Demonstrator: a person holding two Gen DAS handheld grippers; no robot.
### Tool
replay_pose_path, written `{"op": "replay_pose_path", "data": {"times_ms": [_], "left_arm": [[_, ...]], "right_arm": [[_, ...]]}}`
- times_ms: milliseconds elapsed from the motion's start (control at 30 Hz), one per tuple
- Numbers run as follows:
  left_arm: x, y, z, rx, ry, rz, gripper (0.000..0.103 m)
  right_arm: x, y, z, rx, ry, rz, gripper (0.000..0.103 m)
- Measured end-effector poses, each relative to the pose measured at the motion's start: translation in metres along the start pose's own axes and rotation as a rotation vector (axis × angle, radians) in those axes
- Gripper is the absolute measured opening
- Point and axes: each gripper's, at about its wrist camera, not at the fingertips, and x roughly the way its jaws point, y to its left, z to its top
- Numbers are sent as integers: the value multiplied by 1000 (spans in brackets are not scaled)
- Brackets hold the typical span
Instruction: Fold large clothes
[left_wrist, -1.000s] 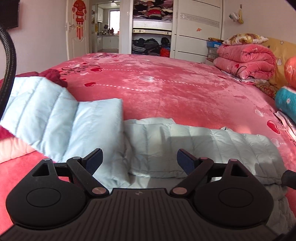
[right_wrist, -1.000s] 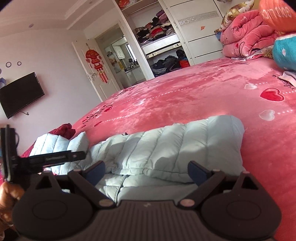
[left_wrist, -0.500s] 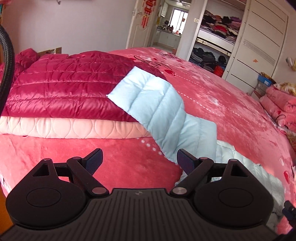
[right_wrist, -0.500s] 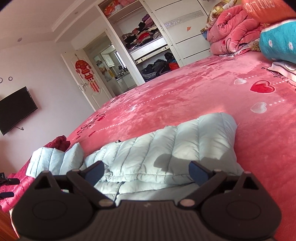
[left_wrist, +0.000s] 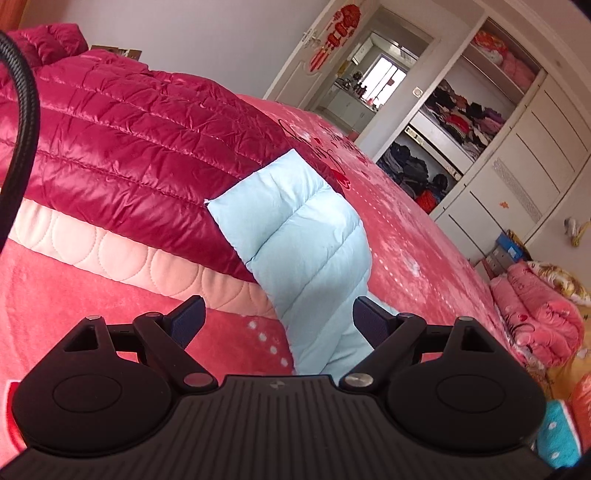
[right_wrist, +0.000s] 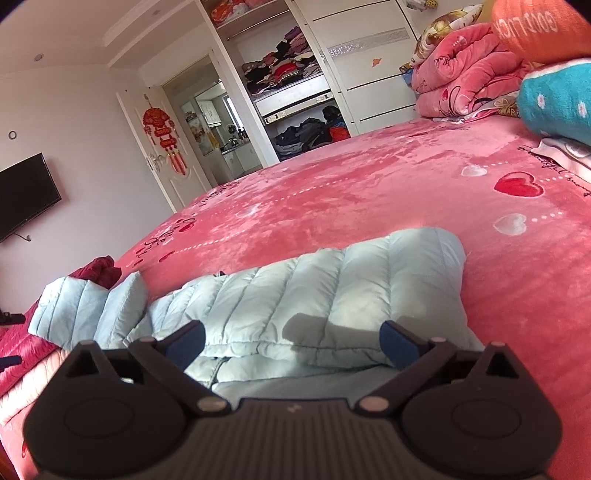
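Observation:
A pale blue quilted down jacket lies on the pink bed, its body partly folded in front of my right gripper, which is open and empty just above its near edge. One sleeve stretches out to the left and rests on a stack of folded clothes. My left gripper is open and empty, hovering over the near part of that sleeve. The sleeve also shows in the right wrist view.
A folded crimson down jacket lies on a pink quilted garment at the left. Folded pink blankets and cushions sit at the bed's right. The wardrobe stands beyond the bed.
My left gripper has swung left from the jacket body to the outstretched sleeve and the crimson stack. My right gripper has tilted slightly and stays over the folded body.

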Motion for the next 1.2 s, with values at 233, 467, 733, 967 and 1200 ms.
{"op": "replay_pose_path", "data": {"times_ms": [233,467,733,967,1200], "left_arm": [[36,4,2,-90,-33,31,93],[46,-4,5,-96,-44,57,52],[25,-32,17,-22,-135,64,6],[-13,-89,41,72,-231,-76,3],[-36,-180,30,222,-226,-288,3]], "right_arm": [[9,-6,2,43,-1,24,100],[16,-9,5,82,-16,52,100],[18,-10,7,103,-36,71,100],[10,-24,12,170,-74,62,100],[-1,-48,18,283,-127,49,100]]}}
